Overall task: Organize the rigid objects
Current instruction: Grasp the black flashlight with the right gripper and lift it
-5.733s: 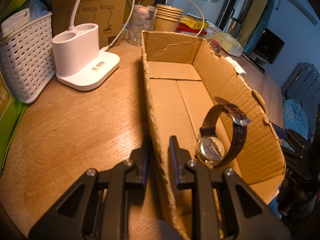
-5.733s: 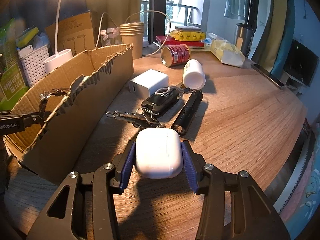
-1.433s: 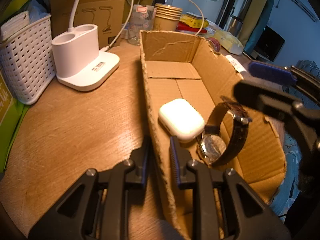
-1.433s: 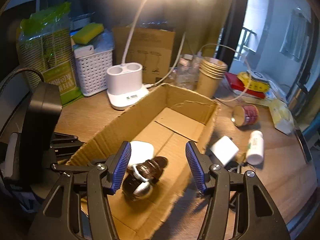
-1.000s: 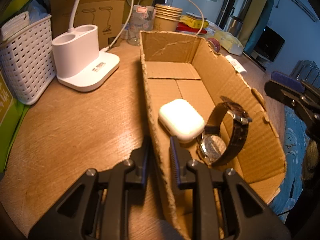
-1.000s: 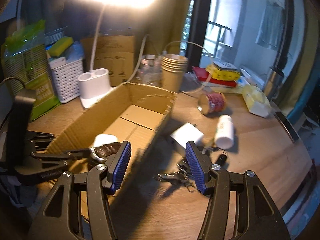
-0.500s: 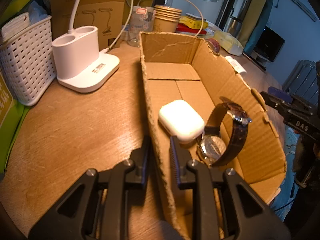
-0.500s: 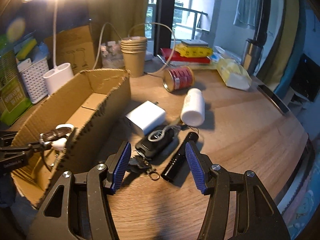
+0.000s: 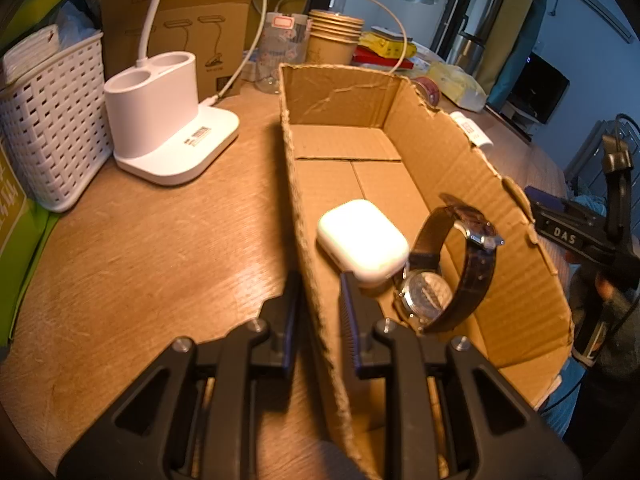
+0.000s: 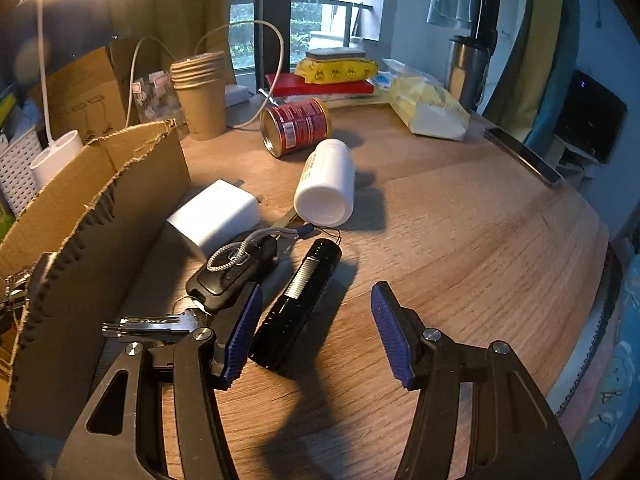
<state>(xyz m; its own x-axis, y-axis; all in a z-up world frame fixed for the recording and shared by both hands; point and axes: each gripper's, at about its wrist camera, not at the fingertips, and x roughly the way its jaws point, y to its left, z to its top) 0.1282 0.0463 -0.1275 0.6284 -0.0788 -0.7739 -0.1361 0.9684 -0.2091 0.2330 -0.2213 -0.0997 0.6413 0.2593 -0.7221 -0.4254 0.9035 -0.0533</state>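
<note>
My left gripper point(image 9: 318, 292) is shut on the near left wall of the open cardboard box point(image 9: 308, 216). Inside the box lie a white earbud case point(image 9: 362, 238) and a brown-strap wristwatch point(image 9: 448, 272). My right gripper point(image 10: 316, 320) is open and empty, low over the table beside the box point(image 10: 100, 200). A black flashlight point(image 10: 298, 296) lies between its fingers, close to the left finger. A black car key fob point(image 10: 232, 276), metal keys point(image 10: 156, 324), a white charger point(image 10: 214, 214) and a white bottle point(image 10: 326, 184) lie just beyond.
A red can point(image 10: 296, 126), stacked paper cups point(image 10: 200, 92), a yellow bag point(image 10: 428, 108) and a phone point(image 10: 524, 156) sit farther back. A white lamp base point(image 9: 168, 120) and a white basket point(image 9: 48, 120) stand left of the box. The table edge point(image 10: 592, 280) curves at the right.
My right gripper has let go of the earbud case in the box, swung out to the right and come down over the flashlight. The left gripper has kept still.
</note>
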